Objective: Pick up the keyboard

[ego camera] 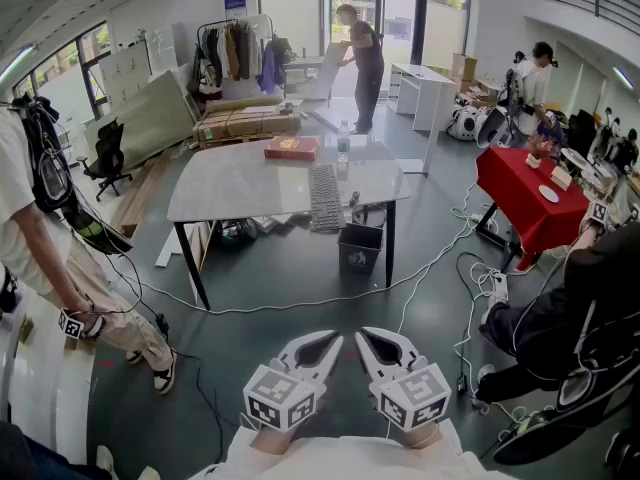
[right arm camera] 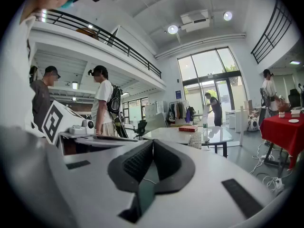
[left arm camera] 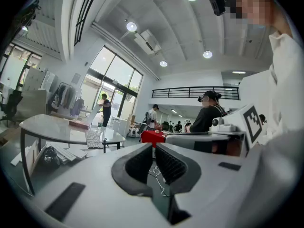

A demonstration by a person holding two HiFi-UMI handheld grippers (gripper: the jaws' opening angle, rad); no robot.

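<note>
No text, label or number is sharp enough to read.

Keyboard (ego camera: 325,197) on grey table (ego camera: 230,183), left tongs (ego camera: 322,346), right tongs (ego camera: 380,346) closed, empty, far off.

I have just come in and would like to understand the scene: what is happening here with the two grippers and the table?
A person holds a gripper in each hand, low and close to the body. The left gripper and the right gripper are both shut and empty. The keyboard lies untouched on the grey table farther off in the room, near a red box and a bottle. The pickup has not yet begun.
</note>
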